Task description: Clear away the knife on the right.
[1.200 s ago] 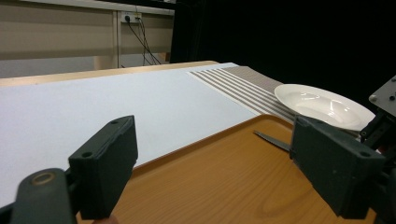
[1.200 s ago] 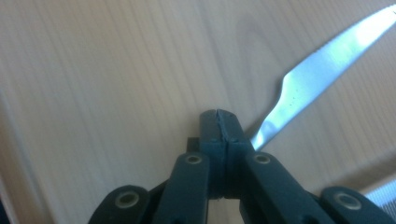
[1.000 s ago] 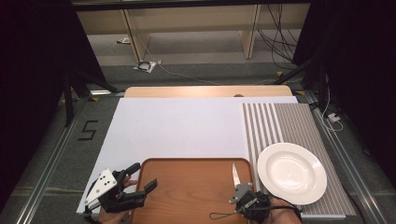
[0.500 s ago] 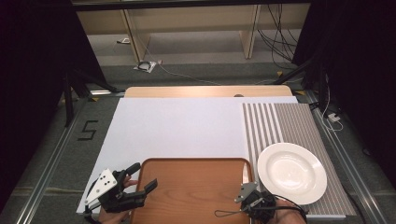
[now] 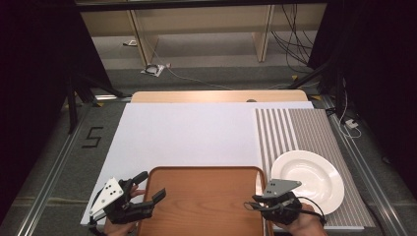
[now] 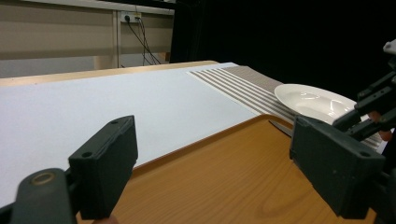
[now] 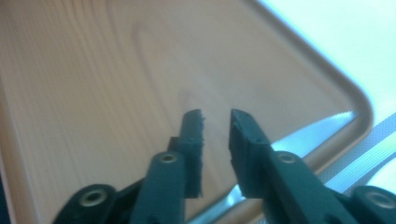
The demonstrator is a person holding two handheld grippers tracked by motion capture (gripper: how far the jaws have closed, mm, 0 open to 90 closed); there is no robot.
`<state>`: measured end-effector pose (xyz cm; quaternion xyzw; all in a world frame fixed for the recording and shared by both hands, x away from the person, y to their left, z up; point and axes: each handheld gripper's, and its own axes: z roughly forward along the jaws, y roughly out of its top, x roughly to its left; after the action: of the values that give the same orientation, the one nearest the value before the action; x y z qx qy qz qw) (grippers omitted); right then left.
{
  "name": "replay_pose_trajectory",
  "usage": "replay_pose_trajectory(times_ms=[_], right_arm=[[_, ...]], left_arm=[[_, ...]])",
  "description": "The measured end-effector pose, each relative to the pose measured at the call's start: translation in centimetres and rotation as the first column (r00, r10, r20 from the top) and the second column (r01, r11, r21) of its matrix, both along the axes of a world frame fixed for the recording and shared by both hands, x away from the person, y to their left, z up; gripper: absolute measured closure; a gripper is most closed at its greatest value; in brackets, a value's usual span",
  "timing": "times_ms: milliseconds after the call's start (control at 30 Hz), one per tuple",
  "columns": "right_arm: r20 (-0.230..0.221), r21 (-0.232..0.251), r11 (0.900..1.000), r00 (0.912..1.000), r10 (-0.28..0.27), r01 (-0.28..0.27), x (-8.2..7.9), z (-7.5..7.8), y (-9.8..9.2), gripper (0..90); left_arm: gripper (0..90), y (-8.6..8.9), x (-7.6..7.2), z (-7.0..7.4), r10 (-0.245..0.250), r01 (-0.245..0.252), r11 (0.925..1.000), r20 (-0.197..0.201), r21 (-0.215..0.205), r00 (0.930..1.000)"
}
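Observation:
A brown wooden tray [image 5: 206,206] lies at the table's near edge. My left gripper [image 5: 151,185] stands open over the tray's left rim, its jaws wide apart [image 6: 219,163] with nothing between them. At the tray's right rim my right gripper [image 5: 252,204] points left over the wood. Its jaws [image 7: 217,116] are parted by a narrow gap and hold nothing. A knife [image 7: 317,128] lies under them across the tray's corner rim; its blade [image 5: 258,185] shows as a pale sliver, its tip [image 6: 280,127] at the rim. A white plate [image 5: 307,179] sits right of the tray.
The plate rests on a grey striped mat [image 5: 295,128] at the right. A large white sheet [image 5: 192,132] covers the table's middle and left beyond the tray. Past it runs the table's wooden far edge [image 5: 216,96], then floor with cables.
The knife, which stood out ahead of my right gripper a second ago, now lies low on the tray's right rim. My right gripper has turned left over the tray. The left gripper has stayed put.

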<state>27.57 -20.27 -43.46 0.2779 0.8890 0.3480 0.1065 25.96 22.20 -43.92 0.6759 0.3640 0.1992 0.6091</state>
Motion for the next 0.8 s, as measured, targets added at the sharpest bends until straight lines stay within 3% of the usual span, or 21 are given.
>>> replay_pose_trajectory(times_ms=[67,100,233,267,300,333,367,400,433,467,500,533,567,600,633,700,800], right_arm=[[0.011,0.025,1.0,0.9998,-0.015,0.014,0.1,0.2,-0.2,67.8],[0.014,0.086,0.995,0.9988,-0.046,0.045,0.3,0.5,-0.6,58.7],[0.034,0.21,0.973,0.994,-0.104,0.094,0.8,1.0,-1.7,52.1],[0.034,0.21,0.973,0.994,-0.104,0.094,0.8,1.0,-1.7,52.1],[0.026,0.265,0.958,0.9927,-0.118,0.107,0.9,1.3,-2.3,49.1],[0.026,0.265,0.958,0.9927,-0.118,0.107,0.9,1.3,-2.3,49.1],[0.032,0.307,0.944,0.9901,-0.137,0.121,0.9,1.4,-2.6,45.8],[0.032,0.307,0.944,0.9901,-0.137,0.121,0.9,1.4,-2.6,45.8],[0.034,0.336,0.934,0.9896,-0.14,0.121,0.9,1.5,-2.9,43.2],[0.034,0.336,0.934,0.9896,-0.14,0.121,0.9,1.5,-2.9,43.2],[0.05,0.371,0.92,0.9869,-0.154,0.124,0.8,1.7,-3.2,40.1],[0.05,0.371,0.92,0.9869,-0.154,0.124,0.8,1.7,-3.2,40.1],[0.057,0.395,0.91,0.9848,-0.164,0.129,0.8,1.8,-3.3,35.9],[0.057,0.395,0.91,0.9848,-0.164,0.129,0.8,1.8,-3.3,35.9],[0.066,0.412,0.902,0.9828,-0.172,0.13,0.7,1.8,-3.5,32.6],[0.074,0.418,0.899,0.9809,-0.18,0.133,0.8,1.8,-3.6,31.0],[0.08,0.442,0.886,0.9772,-0.196,0.142,0.7,1.9,-3.8,26.8]], left_arm=[[15.2,0.0,0.0,0.0,0.0,0.0,1.0,0.0,0.0,1.0],[15.2,0.0,0.0,0.0,0.0,0.0,1.0,0.0,0.0,1.0],[15.2,0.0,0.0,0.0,-0.001,0.001,1.0,0.0,0.0,1.0],[15.2,0.0,0.0,0.0,-0.001,0.001,1.0,0.0,0.0,1.0],[15.2,0.0,0.0,0.0,-0.001,0.001,1.0,0.0,0.001,1.0],[15.2,0.0,0.0,0.0,-0.001,0.001,1.0,0.0,0.001,1.0],[15.2,0.0,0.0,0.0,-0.001,0.001,1.0,0.0,0.002,1.0],[15.2,0.0,0.0,0.0,-0.002,0.002,1.0,0.0,0.002,1.0],[15.2,0.0,0.0,0.0,-0.002,0.002,1.0,-0.001,0.002,1.0],[15.2,0.0,0.0,0.0,-0.002,0.002,1.0,-0.001,0.002,1.0],[15.2,0.0,0.0,0.0,-0.003,0.003,1.0,-0.001,0.002,1.0],[15.2,0.0,0.0,0.0,-0.003,0.003,1.0,-0.001,0.002,1.0],[15.2,0.0,0.0,0.0,-0.003,0.003,1.0,-0.003,0.003,1.0],[15.2,0.0,0.0,0.0,-0.003,0.003,1.0,-0.003,0.003,1.0],[15.2,0.0,0.0,0.0,-0.005,0.005,1.0,-0.004,0.003,1.0],[15.2,0.0,0.0,0.0,-0.006,0.006,1.0,-0.005,0.004,1.0],[15.2,0.0,0.0,0.0,-0.006,0.006,1.0,-0.006,0.003,1.0]])
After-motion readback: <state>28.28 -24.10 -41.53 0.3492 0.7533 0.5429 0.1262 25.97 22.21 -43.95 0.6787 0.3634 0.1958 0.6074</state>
